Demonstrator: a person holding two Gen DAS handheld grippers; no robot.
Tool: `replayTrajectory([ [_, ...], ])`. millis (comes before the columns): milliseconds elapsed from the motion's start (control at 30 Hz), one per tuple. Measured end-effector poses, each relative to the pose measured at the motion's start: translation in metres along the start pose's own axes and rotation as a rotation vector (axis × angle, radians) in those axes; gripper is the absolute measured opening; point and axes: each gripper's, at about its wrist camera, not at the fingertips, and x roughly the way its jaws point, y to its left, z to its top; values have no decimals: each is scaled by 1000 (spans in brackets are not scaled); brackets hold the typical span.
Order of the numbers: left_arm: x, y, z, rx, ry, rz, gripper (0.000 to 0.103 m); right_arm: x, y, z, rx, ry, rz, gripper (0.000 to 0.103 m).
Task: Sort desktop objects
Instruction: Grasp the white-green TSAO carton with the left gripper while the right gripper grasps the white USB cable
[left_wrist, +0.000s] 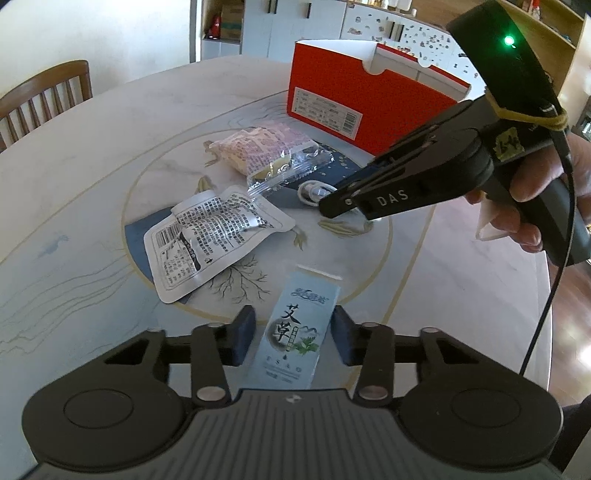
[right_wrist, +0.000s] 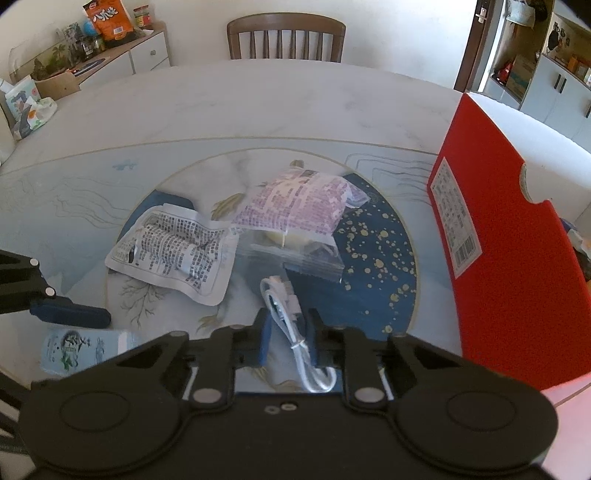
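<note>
A light-blue herbal sachet (left_wrist: 291, 350) lies flat on the table between the pads of my left gripper (left_wrist: 293, 325); a thin strip of table shows at each pad, so the gripper is open. The right wrist view shows the sachet (right_wrist: 85, 350) at the lower left under a left finger (right_wrist: 70, 314). My right gripper (right_wrist: 290, 332) is shut on a coiled white cable (right_wrist: 284, 306) that rests on the table. From the left wrist view, the right gripper (left_wrist: 332, 206) points down at the cable (left_wrist: 310, 192), with a person's hand (left_wrist: 528, 184) around its handle.
A silver foil pouch (left_wrist: 210, 236) (right_wrist: 173, 251) and a clear bag with pink print (left_wrist: 258, 147) (right_wrist: 303, 206) lie mid-table. An open red box (left_wrist: 354, 96) (right_wrist: 509, 258) stands close on the right. A wooden chair (right_wrist: 286, 37) sits at the far edge.
</note>
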Motion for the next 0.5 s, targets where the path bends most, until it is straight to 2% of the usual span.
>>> replayTrajectory([
  [67, 1, 0, 1, -7, 3, 8, 34, -1, 0, -1, -5, 2, -8, 13],
  [167, 1, 0, 2, -21, 7, 11, 30, -2, -1, -3, 4, 1, -13, 13],
  [500, 2, -3, 2, -56, 15, 41, 28, -15, -15, -15, 65, -6, -7, 13],
])
